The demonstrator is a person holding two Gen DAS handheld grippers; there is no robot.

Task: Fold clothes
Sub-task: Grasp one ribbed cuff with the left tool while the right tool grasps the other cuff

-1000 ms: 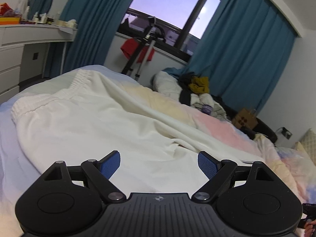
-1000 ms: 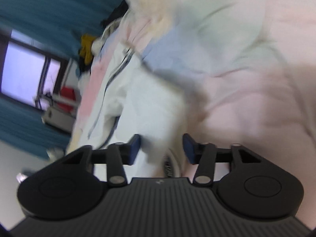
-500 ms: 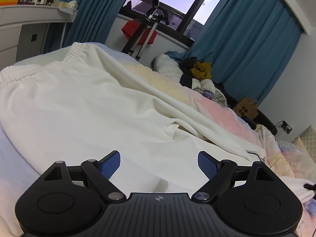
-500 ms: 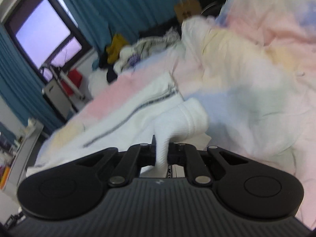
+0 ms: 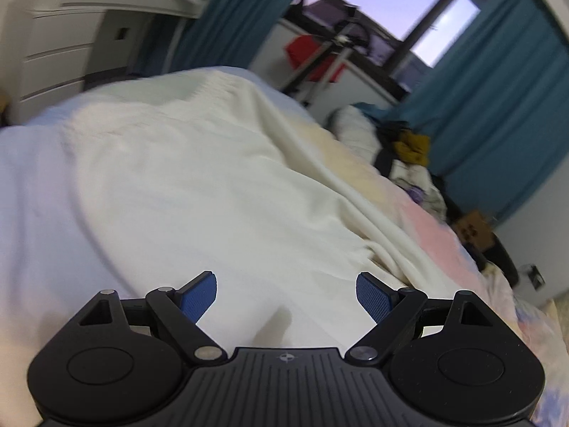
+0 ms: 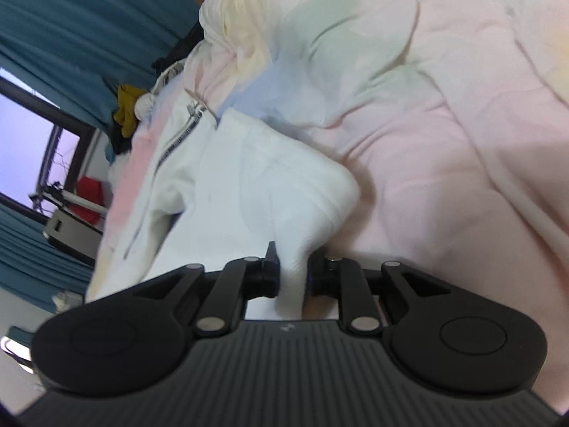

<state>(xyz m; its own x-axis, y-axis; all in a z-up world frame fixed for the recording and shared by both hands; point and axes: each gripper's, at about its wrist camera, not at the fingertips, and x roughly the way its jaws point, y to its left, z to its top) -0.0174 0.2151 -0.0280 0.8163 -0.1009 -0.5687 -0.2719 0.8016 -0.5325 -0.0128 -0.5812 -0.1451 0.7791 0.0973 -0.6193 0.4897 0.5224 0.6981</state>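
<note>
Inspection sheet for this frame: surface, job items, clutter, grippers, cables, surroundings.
Surface: bed with pastel bedsheet, wrinkled.
Job's things: cream garment spread out; white zip garment, a bunched end pinched.
Clutter: clothes pile at the far side of the bed; cardboard box.
Grippers: left gripper open over the cream garment, holding nothing; right gripper shut on the white zip garment.
Cables: nothing seen.
Surroundings: teal curtains, window, tripod, white drawers.
</note>
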